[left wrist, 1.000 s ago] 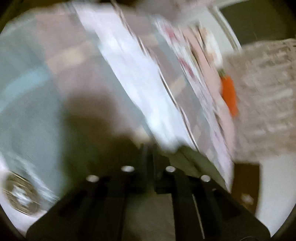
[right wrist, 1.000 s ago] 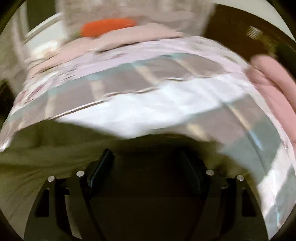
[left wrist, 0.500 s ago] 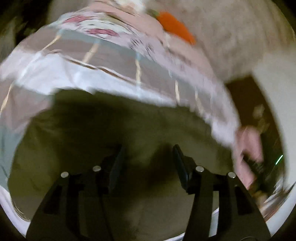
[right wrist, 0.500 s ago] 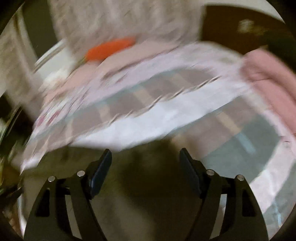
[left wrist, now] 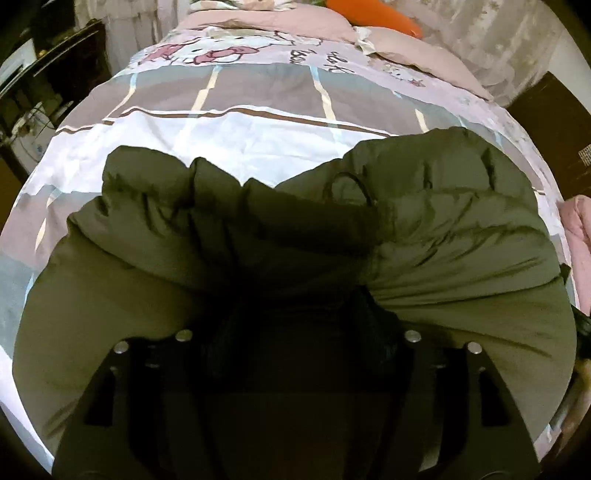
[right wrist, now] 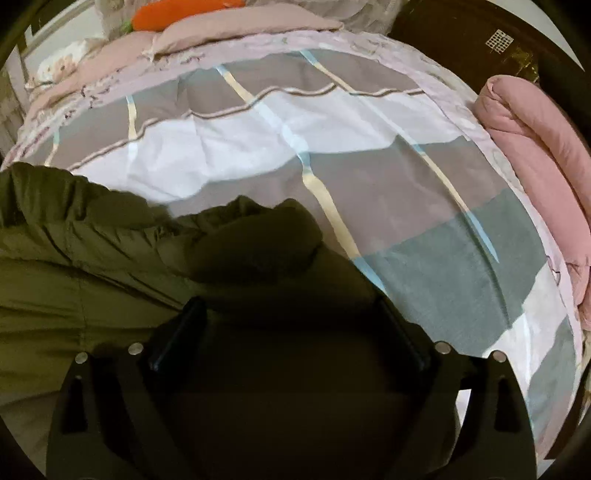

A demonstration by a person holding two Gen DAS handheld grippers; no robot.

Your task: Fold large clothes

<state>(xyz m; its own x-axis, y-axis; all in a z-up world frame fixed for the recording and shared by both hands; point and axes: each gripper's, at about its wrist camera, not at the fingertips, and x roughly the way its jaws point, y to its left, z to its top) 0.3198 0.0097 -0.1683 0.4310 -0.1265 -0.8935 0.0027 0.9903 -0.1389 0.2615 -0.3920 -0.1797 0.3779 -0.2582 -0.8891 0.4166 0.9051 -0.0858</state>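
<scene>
A large olive-green puffer jacket (left wrist: 424, 221) lies bunched on the bed and fills the lower half of the left wrist view. It also shows in the right wrist view (right wrist: 92, 266), spreading to the left. A thin black cord loop (left wrist: 347, 184) lies on its top. My left gripper (left wrist: 295, 317) is open, its fingers apart and low over the dark folds of the jacket. My right gripper (right wrist: 288, 325) is open too, its fingers wide apart over the jacket's right end. Neither holds cloth that I can see.
The bed has a grey, white and pink checked cover (right wrist: 369, 155) with a cartoon print (left wrist: 207, 48) near the head. An orange carrot cushion (left wrist: 373, 14) lies by pink pillows (right wrist: 240, 26). A rolled pink quilt (right wrist: 535, 147) sits at the right edge. Dark furniture (left wrist: 55, 66) stands left.
Both views have swung and steadied over the jacket. My left gripper was shut a second ago and now stands open. My right gripper stayed open and now sits low over the jacket's right end.
</scene>
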